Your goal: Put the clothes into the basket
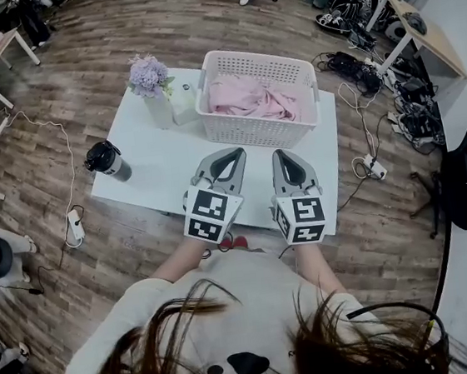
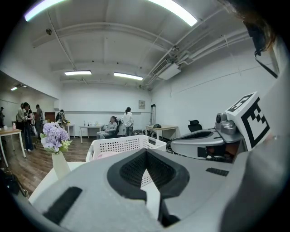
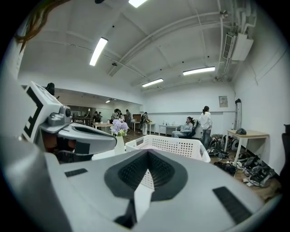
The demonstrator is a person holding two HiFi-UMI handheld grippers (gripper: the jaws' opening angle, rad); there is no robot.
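A white plastic basket [image 1: 248, 128] stands at the far side of the white table [image 1: 152, 170], with pink clothes [image 1: 244, 97] lying inside it. My left gripper [image 1: 234, 152] and right gripper [image 1: 282, 153] hover side by side over the table's near half, short of the basket, and both point at it. Both are shut with nothing in them. The left gripper view shows its shut tips [image 2: 146, 151] before the basket [image 2: 120, 146], a bit of pink cloth [image 2: 105, 155] and the right gripper [image 2: 206, 141]. The right gripper view shows its shut tips [image 3: 148, 152] before the basket [image 3: 174, 146].
A vase of purple flowers [image 1: 151, 84] stands just left of the basket, and a dark bottle [image 1: 106, 160] stands at the table's left edge. Cables and power strips [image 1: 74, 227] lie on the wooden floor on both sides. People sit and stand at the room's far end [image 3: 195, 124].
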